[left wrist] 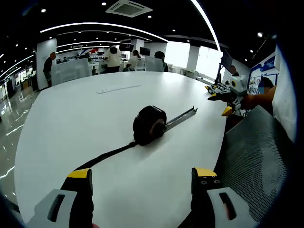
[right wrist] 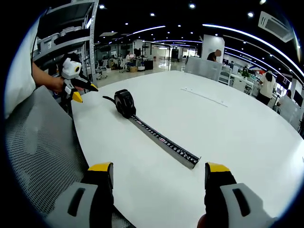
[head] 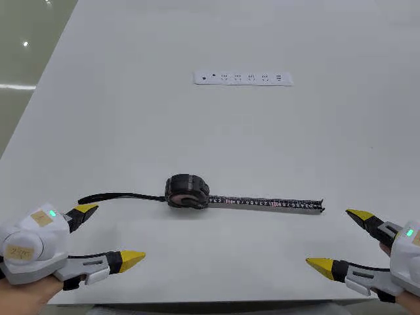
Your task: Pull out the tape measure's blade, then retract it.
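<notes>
On table (head: 197, 131), blade (head: 266, 203) tip rightward

blade (head: 266, 203) numerals too small to read, right gripper (head: 328, 237) cropped

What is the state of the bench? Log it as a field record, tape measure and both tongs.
table: white
tape measure case: dark, near the front edge, ungripped
blade: drawn out, flat on the table, tip toward the right tongs
wrist strap: black, trailing from the case toward the left tongs
left tongs: open, holding nothing, beside the strap's end
right tongs: open, holding nothing, apart from the blade's tip
power strip: white, farther back
task stage: blade out, not yet retracted
</notes>
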